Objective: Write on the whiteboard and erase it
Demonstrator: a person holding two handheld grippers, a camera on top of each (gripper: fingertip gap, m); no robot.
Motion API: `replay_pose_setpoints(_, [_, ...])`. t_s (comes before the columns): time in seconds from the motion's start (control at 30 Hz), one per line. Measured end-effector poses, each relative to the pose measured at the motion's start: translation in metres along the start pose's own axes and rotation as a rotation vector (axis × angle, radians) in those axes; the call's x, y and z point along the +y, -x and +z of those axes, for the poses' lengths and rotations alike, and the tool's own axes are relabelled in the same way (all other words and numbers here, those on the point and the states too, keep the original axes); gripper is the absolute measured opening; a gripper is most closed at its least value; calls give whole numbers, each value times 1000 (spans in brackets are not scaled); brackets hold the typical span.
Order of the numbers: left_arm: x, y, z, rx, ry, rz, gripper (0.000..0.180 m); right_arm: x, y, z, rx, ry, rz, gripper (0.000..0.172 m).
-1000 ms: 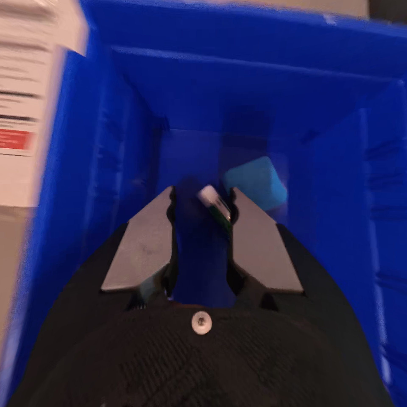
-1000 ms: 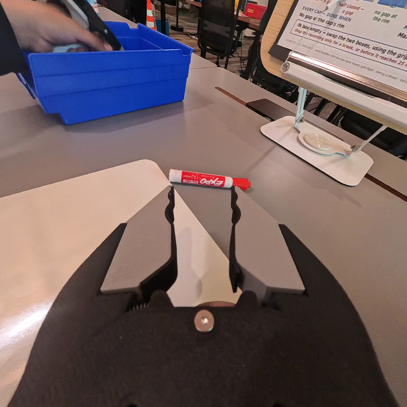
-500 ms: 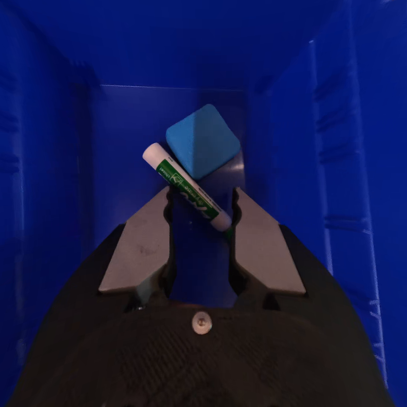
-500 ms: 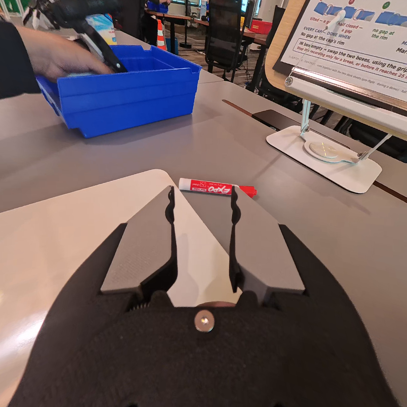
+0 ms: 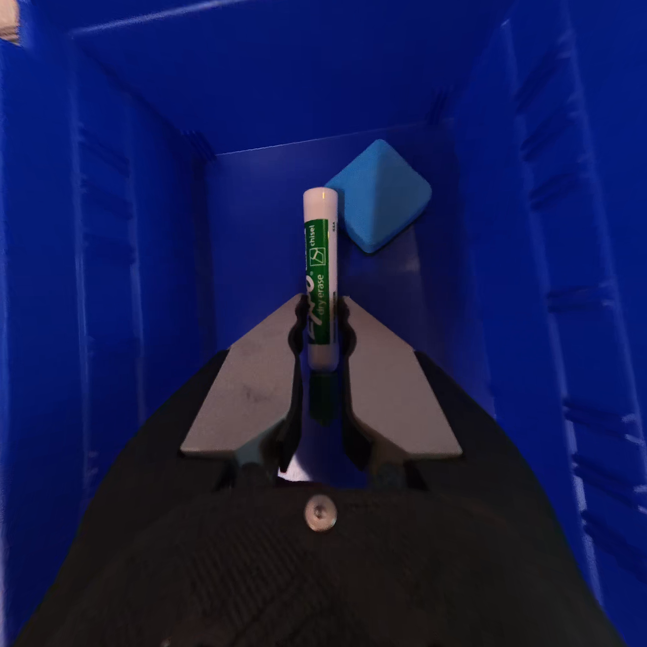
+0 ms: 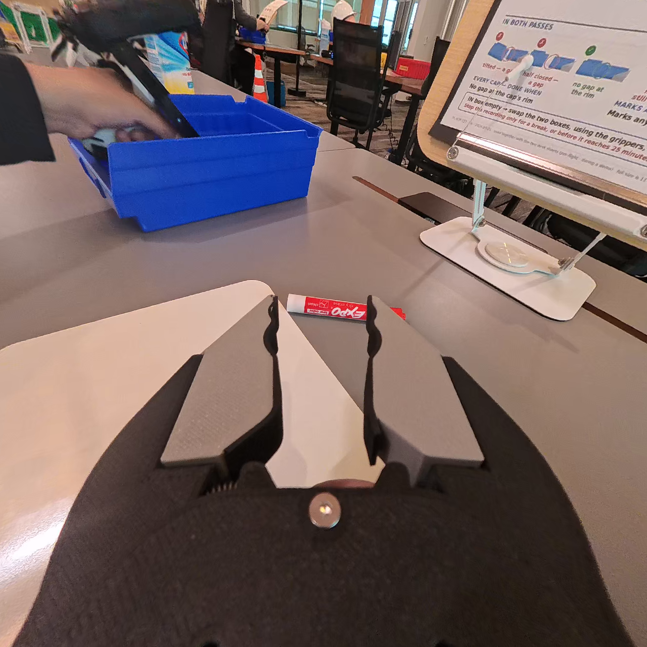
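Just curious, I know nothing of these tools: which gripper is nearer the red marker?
Right. The right gripper hovers just short of the red marker; the left gripper is away inside the bin.

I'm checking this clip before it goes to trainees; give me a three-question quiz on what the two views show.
1. True or false: the left gripper has its jaws shut on the green marker.
2. What lies in the blue bin beyond that marker? A) blue eraser B) red marker C) cap
3. Fill in: the red marker lies on the grey table beside the ____.

Key: 1 true; 2 A, the blue eraser; 3 whiteboard.
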State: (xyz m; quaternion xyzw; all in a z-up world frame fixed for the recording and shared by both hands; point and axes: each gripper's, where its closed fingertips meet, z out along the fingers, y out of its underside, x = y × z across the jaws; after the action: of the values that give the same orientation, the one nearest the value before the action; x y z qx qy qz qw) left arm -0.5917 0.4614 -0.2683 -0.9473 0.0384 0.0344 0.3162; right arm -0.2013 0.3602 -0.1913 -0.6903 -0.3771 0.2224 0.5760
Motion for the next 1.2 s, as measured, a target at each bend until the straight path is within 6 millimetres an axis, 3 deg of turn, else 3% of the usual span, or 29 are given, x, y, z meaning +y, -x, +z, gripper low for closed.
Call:
replay_pose_setpoints(0.17, [-20,1,-36,10,-70,13,16,2,-4,0,9,6,7,48])
replay_pose_setpoints(0.3, [-50,-24,-76,71,-161,87,17,2,-13,-1,35,1,21,47])
replay_pose_setpoints(0.4, [-69,-75,-103,167,-214,216,16,5,-23,-1,60,0,55,47])
replay_pose_setpoints(0.53, [-72,-176,-121,298,-226,470,16,10,-41,-2,103,5,112,47])
replay_pose_setpoints(0.7, [-45,-300,-107,409,-161,838,16,18,-60,-4,147,13,163,47])
replay_pose_setpoints(0.83, [-23,-368,-77,442,-83,1056,16,19,-70,-8,154,13,166,48])
replay_pose_setpoints(1.0, [-14,-426,-55,562,-56,1206,16,28,-97,-19,236,40,165,46])
replay_pose_setpoints(1.1, [-10,-448,-45,630,-51,1268,16,47,-117,-23,284,114,180,44])
replay_pose_setpoints(1.2, [-1,-464,-39,716,-63,1333,16,69,-124,-20,266,205,198,47])
